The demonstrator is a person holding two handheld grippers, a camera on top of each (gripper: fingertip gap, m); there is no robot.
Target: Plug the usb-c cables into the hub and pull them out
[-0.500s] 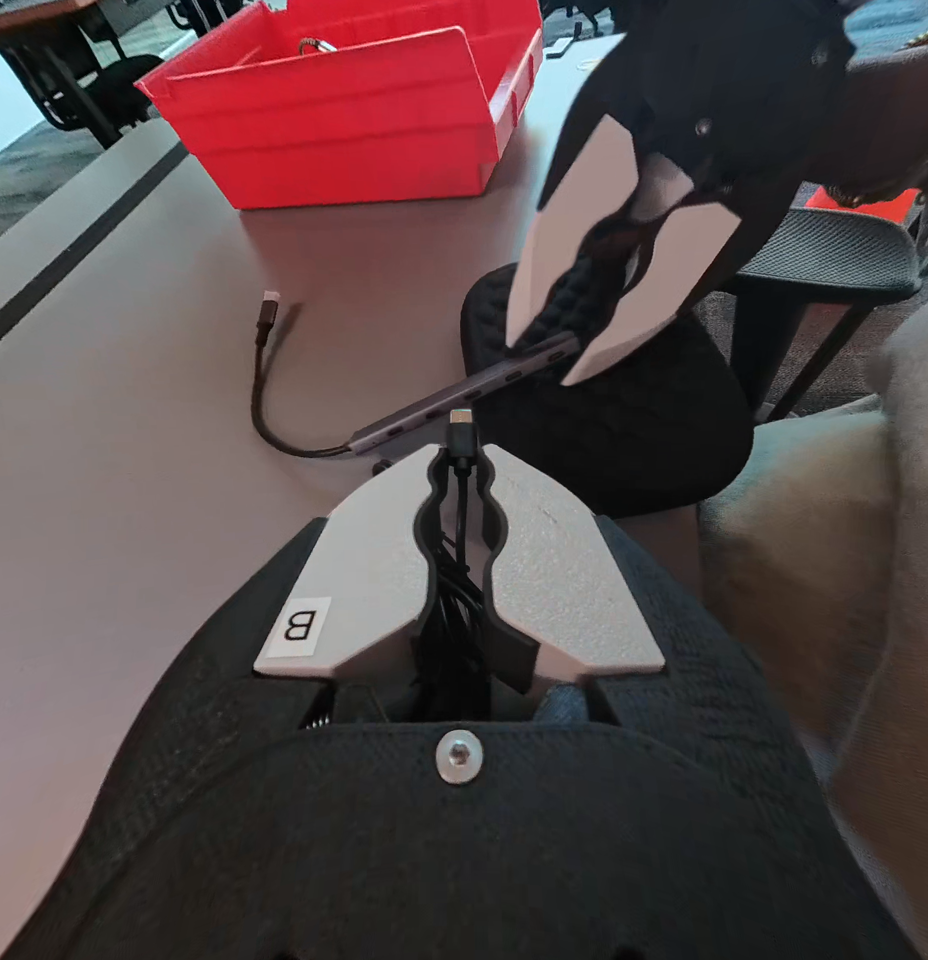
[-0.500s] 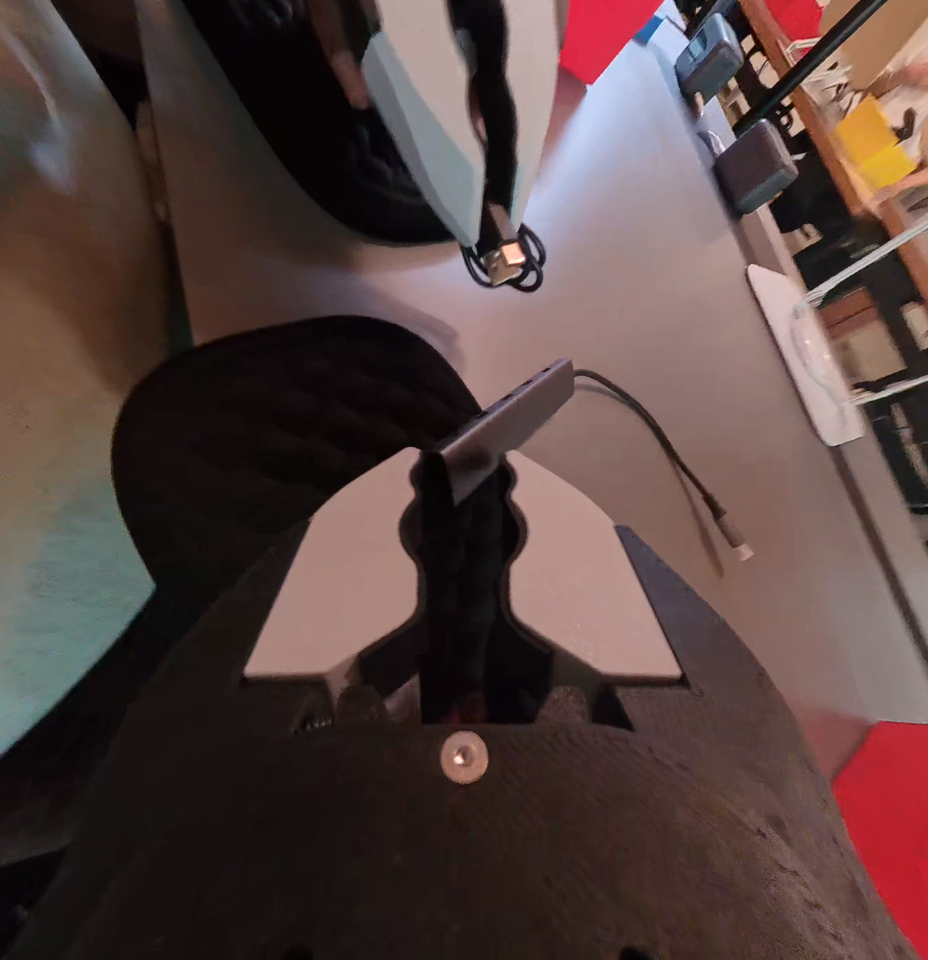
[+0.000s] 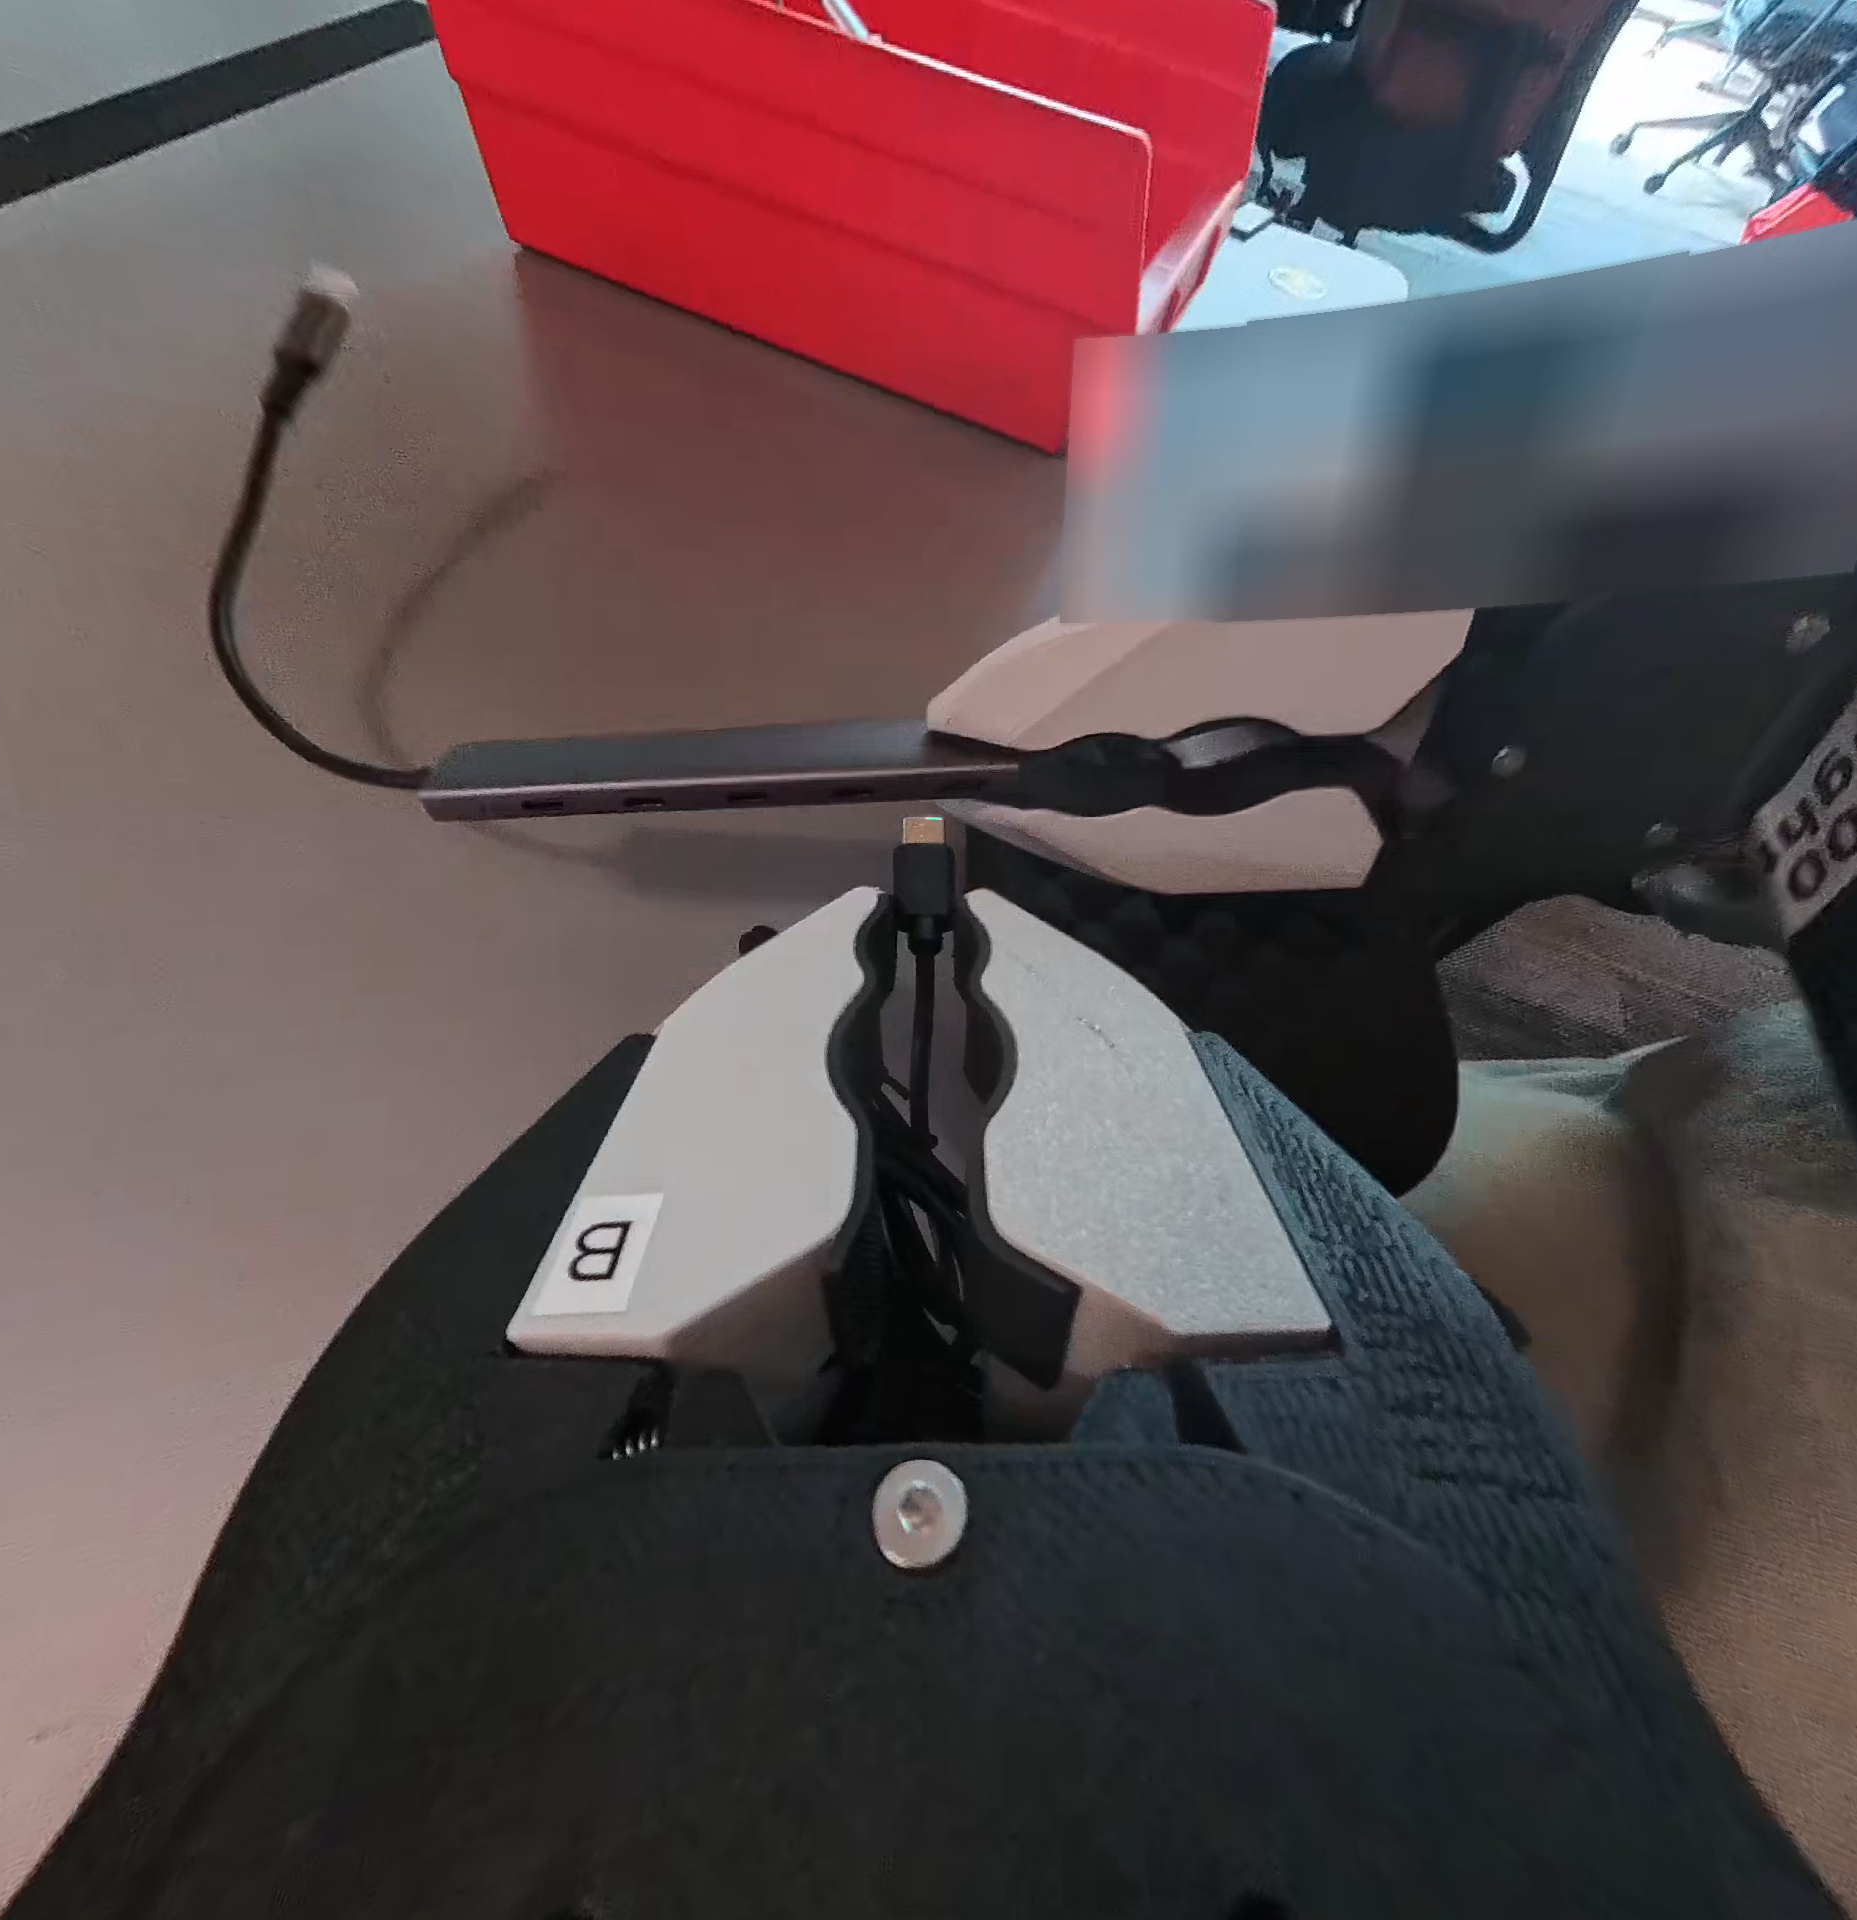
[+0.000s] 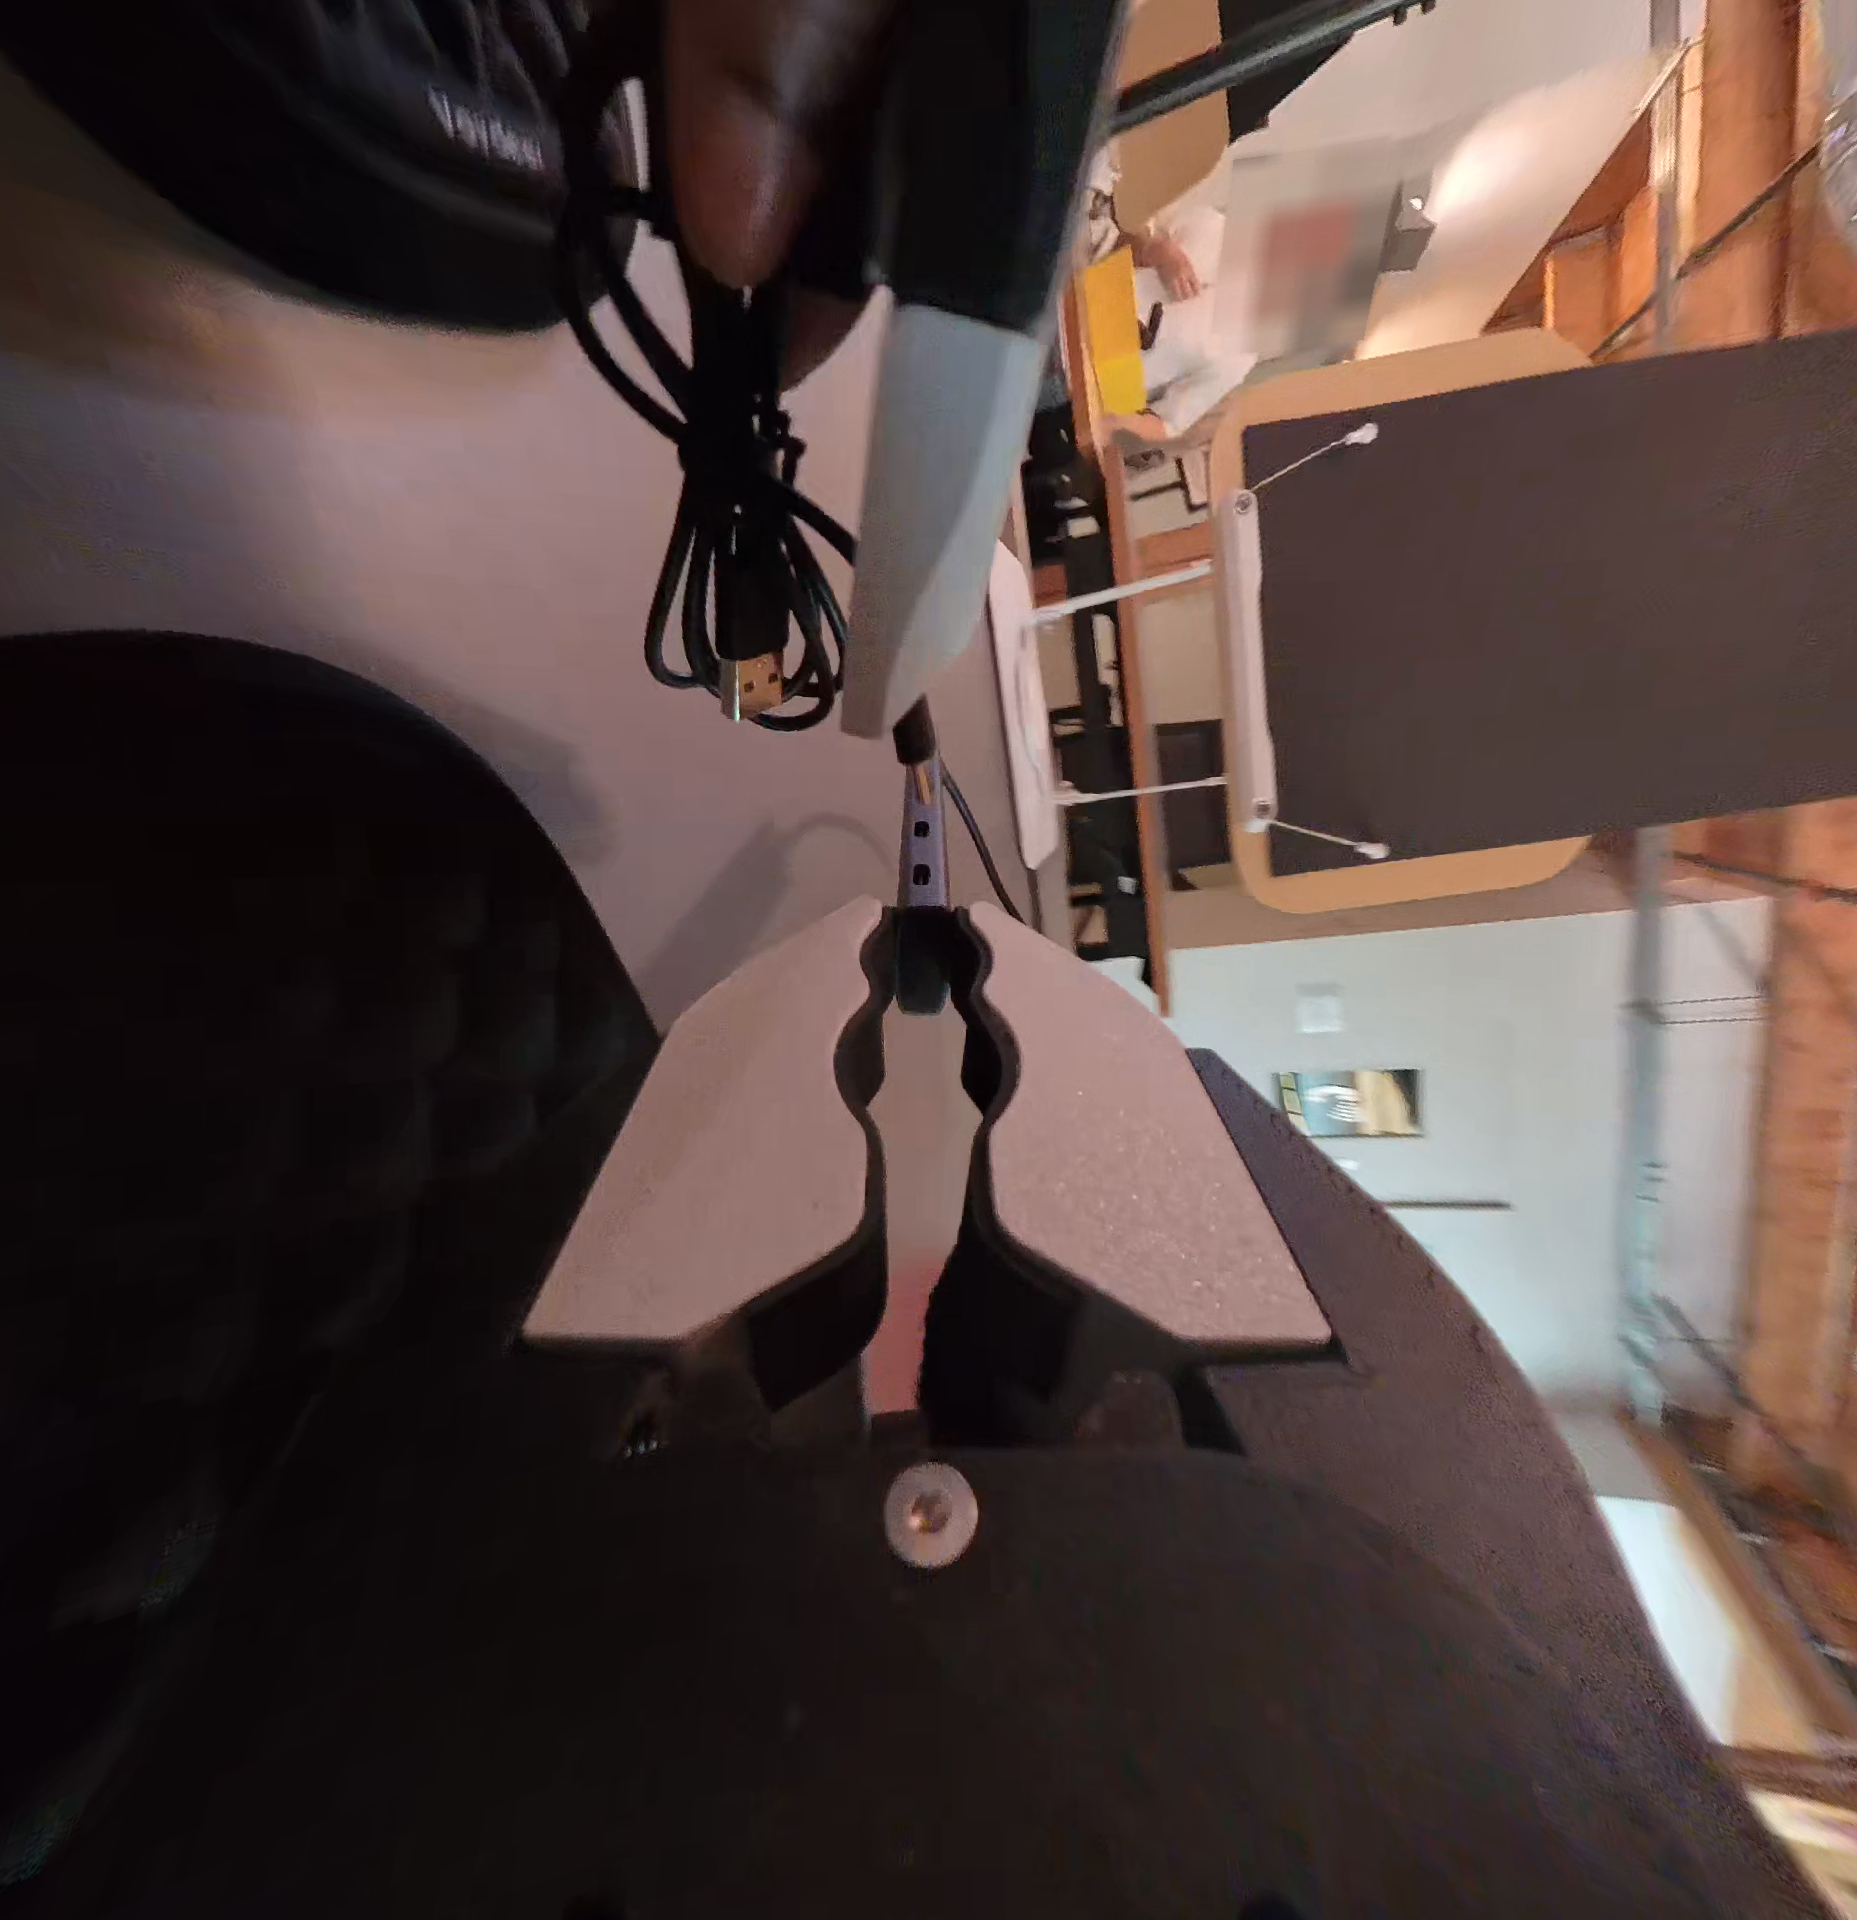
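Above the grey table (image 3: 228, 1039), right gripper (image 3: 965, 774) pinches the slim grey hub (image 3: 695, 764); left gripper (image 3: 919, 904) clamps the black usb-c cable (image 3: 922, 873), whose coiled remainder shows only in the right wrist view.

Two close claw-mounted views cross, sharing the hub (image 3: 695, 764).

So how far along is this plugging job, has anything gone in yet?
Done: the right tongs hold the hub up off the table, and the left tongs grip the cable plug. In hand: the plug tip sits just short of the hub's row of ports, not inserted. Left: pushing it in, then pulling it out.
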